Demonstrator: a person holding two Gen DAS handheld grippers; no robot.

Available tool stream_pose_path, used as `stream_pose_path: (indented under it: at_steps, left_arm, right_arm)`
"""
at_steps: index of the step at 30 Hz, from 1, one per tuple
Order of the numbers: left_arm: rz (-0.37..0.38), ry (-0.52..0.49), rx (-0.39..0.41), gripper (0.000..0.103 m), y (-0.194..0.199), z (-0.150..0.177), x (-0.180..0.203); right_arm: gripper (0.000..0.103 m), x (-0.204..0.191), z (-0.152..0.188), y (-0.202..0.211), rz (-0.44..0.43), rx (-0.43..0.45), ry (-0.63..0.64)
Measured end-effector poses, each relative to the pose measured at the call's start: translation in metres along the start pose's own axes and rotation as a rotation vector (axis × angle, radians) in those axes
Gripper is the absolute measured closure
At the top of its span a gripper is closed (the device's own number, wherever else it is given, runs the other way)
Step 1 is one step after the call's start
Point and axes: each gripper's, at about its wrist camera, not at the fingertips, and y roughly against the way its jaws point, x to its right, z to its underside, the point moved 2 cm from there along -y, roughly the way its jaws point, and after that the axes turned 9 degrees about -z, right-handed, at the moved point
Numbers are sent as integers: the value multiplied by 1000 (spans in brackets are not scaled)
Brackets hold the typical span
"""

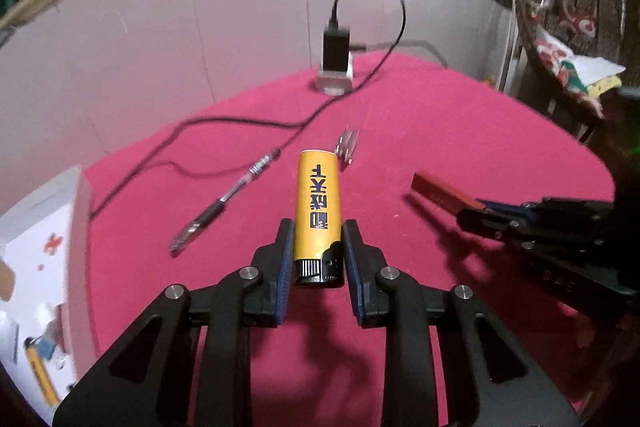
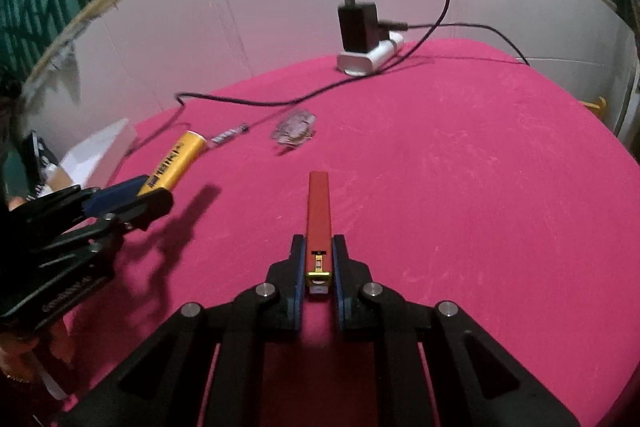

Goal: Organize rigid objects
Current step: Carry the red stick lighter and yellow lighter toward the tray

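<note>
Your left gripper is clamped on the yellow cylindrical lighter and your right gripper on the slim red rectangular lighter, both lifted above the magenta tablecloth. Carry them level to the white cardboard box at the left. Keep both grips firm, since each lighter is held near its end.
</note>
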Motion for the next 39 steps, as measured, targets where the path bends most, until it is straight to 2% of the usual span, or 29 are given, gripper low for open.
stream_pose_path:
  at_steps: [3, 10, 20, 31, 39]
  left_arm:
    - [4, 18, 41, 79, 25, -2, -6]
    - [-74, 54, 97, 79, 69, 3, -40]
    - [-144, 150, 145, 80, 114, 16, -88]
    - [-178, 236, 189, 80, 143, 24, -126]
    - [-188, 277, 193, 80, 148, 30, -144]
  right_arm:
    - [93, -9, -2, 14, -24, 33, -1]
    - [93, -44, -13, 46, -63, 115, 54]
    - [93, -83, -25, 51, -103, 147, 108]
    - [93, -111, -31, 60, -117, 161, 161]
    - [93, -131, -34, 59, -134, 157, 204]
